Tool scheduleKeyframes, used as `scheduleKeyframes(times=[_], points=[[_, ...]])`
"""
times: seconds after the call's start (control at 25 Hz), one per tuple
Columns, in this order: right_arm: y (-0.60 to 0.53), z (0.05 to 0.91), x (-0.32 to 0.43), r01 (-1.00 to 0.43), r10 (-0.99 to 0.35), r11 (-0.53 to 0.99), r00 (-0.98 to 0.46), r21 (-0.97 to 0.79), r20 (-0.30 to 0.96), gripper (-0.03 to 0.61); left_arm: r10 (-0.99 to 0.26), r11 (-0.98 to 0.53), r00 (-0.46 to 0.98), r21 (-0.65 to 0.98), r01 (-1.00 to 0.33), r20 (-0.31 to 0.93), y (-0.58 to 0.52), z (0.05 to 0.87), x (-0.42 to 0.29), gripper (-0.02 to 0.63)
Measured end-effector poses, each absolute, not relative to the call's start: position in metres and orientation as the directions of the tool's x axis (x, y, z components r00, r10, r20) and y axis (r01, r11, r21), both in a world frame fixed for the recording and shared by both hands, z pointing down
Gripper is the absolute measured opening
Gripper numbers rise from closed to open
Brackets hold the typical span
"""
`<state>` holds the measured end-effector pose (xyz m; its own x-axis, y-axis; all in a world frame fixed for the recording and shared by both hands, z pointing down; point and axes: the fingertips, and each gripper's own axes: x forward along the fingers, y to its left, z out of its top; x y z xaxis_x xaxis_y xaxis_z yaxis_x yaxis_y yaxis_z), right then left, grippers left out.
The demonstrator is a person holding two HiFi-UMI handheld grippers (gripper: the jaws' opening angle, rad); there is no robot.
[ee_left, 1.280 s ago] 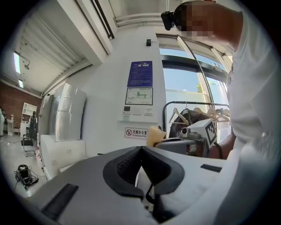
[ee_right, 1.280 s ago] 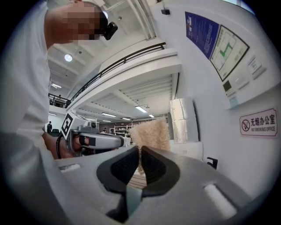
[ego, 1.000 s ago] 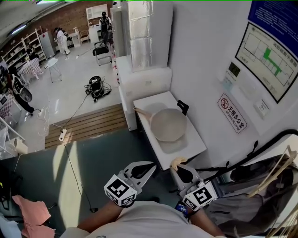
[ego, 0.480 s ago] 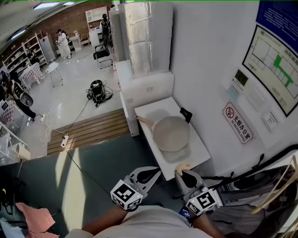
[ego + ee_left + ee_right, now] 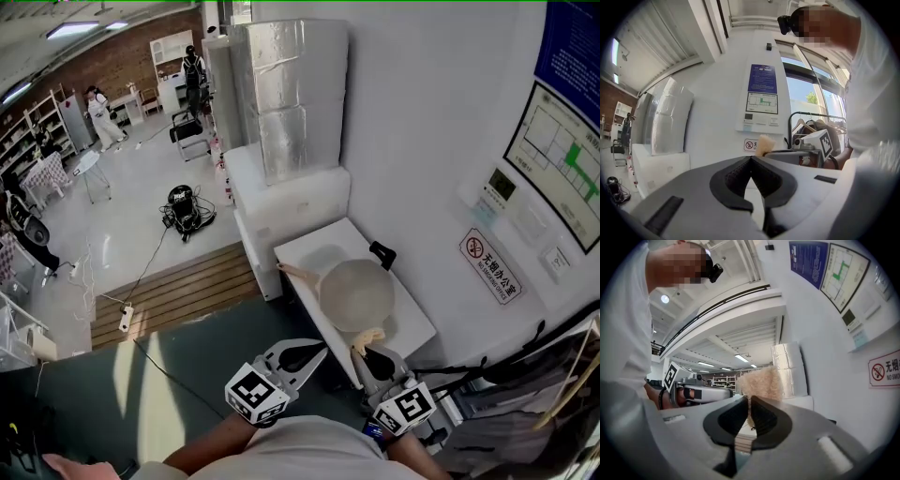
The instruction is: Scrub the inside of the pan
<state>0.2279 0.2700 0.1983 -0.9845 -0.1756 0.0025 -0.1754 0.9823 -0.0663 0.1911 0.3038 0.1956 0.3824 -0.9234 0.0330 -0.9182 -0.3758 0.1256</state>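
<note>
The right gripper (image 5: 749, 401) is clamping a soft tan scrub pad (image 5: 759, 383); the left gripper (image 5: 751, 159) is sitting closed, empty. The pale round pan (image 5: 356, 293), lying mid-surface on the white counter (image 5: 314, 248), is looking rigid and possibly slippery, so its wooden handle (image 5: 296, 274) is offering the best hold.

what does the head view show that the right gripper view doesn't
Only the head view: the pan's inside, on the white counter, and the wooden decking on the floor. Only the right gripper view: the right gripper's jaws shut on the tan sponge, seen close, and ceiling lights. Both: the sponge, the left gripper, the no-smoking sign and the silver-wrapped block.
</note>
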Motion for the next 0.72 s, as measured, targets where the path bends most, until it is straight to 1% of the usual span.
scheduleKeyframes(times=[0.24, 0.44, 0.56, 0.72], points=[[0.293, 0.199, 0.155, -0.214, -0.217, 0.972, -0.976, -0.092, -0.019, 0.020, -0.901, -0.421, 0.429, 0.111, -0.900, 0.065, 0.328, 0.196, 0.119, -0.002], [0.315, 0.208, 0.103, -0.218, -0.221, 0.970, -0.975, -0.111, -0.016, 0.020, -0.892, -0.437, 0.445, 0.104, -0.894, 0.079, 0.348, 0.200, 0.069, -0.002], [0.323, 0.214, 0.080, -0.215, -0.216, 0.970, -0.976, -0.111, 0.005, 0.019, -0.892, -0.434, 0.445, 0.122, -0.893, 0.083, 0.353, 0.208, 0.046, -0.002], [0.318, 0.218, 0.065, -0.224, -0.222, 0.969, -0.975, -0.107, 0.027, 0.018, -0.884, -0.444, 0.459, 0.147, -0.884, 0.087, 0.350, 0.215, 0.031, -0.002]])
